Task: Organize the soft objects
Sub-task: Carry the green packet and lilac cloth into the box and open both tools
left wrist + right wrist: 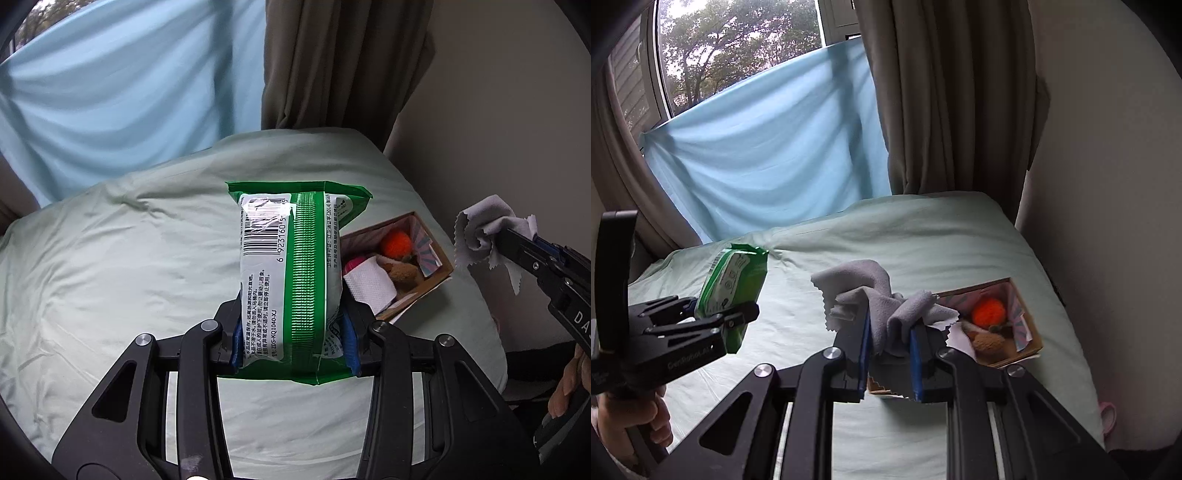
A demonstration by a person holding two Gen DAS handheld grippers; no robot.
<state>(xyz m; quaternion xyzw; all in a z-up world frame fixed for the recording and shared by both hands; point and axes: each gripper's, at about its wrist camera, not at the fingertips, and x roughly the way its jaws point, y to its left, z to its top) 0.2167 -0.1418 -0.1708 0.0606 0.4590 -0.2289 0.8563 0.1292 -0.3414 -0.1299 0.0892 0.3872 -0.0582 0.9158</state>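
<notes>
My left gripper (pixel 291 332) is shut on a green and white wipes pack (pixel 291 273) and holds it above the pale green bed (pixel 110 277). The pack also shows in the right wrist view (pixel 733 291). My right gripper (pixel 889 354) is shut on a crumpled grey cloth (pixel 882 306), held above the bed just left of a cardboard box (pixel 1032 332). The box holds an orange pom-pom (pixel 988 310) and a brown plush (pixel 988 341). In the left wrist view the box (pixel 443 271) lies right of the pack, with a white tissue (pixel 369 286) inside, and the grey cloth (pixel 480 229) hangs at the far right.
A light blue sheet (pixel 768 155) hangs behind the bed, with a brown curtain (pixel 942 92) beside it. A beige wall (pixel 1108 184) borders the bed's right edge. A window (pixel 738 48) is at the upper left.
</notes>
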